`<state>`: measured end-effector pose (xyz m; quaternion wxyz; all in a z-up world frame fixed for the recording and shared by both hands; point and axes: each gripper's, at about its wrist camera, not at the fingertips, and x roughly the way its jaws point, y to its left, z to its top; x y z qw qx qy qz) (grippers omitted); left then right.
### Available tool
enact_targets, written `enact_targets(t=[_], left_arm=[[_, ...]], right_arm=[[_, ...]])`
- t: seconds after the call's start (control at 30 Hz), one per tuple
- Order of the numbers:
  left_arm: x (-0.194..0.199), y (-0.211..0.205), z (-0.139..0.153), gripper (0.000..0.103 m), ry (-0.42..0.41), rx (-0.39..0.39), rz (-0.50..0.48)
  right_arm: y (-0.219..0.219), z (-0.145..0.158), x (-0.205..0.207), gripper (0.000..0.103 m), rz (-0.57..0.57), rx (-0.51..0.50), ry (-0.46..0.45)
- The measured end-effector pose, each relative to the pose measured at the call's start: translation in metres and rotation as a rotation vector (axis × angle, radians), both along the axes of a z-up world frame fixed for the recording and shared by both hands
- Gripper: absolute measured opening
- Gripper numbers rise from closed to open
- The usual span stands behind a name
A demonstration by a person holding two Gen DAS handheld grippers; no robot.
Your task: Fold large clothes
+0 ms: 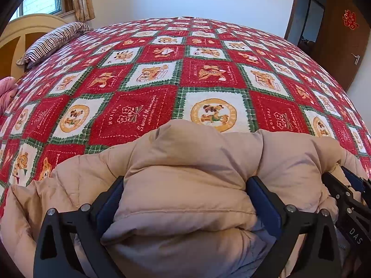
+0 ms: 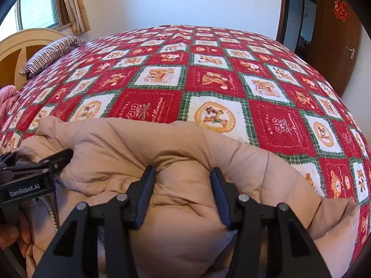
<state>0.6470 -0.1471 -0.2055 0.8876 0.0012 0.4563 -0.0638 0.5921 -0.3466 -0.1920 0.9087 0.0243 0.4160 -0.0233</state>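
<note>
We are mid-fold on the beige puffer jacket (image 1: 185, 173), which lies bunched along the lower part of both views, on the near edge of the bed (image 1: 148, 74) with its red, white and green bear quilt. In the left wrist view the left gripper (image 1: 185, 192) has a thick roll of padding filling the space between its fingers (image 1: 262, 192), pressed on both sides: a wide grip. In the right wrist view the right gripper (image 2: 183, 185) likewise squeezes a fold of the jacket between its fingers (image 2: 145, 192).

We judge the step to be carrying a doubled layer over the rest. Next, both hands should travel together, lay the fold flat and only then release.

The jacket's long axis runs left to right across the frames; its zipper (image 2: 49, 210) shows at lower left of the right view. Which end is the collar we cannot tell.
</note>
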Motion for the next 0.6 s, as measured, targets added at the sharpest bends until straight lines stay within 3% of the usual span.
enact_targets(t=[0.6], left_arm=[[-0.0018, -0.0025, -0.0023, 0.102, -0.009, 0.033, 0.003]], right_arm=[[0.0083, -0.0052, 0.0032, 0.053, -0.012, -0.059, 0.019]])
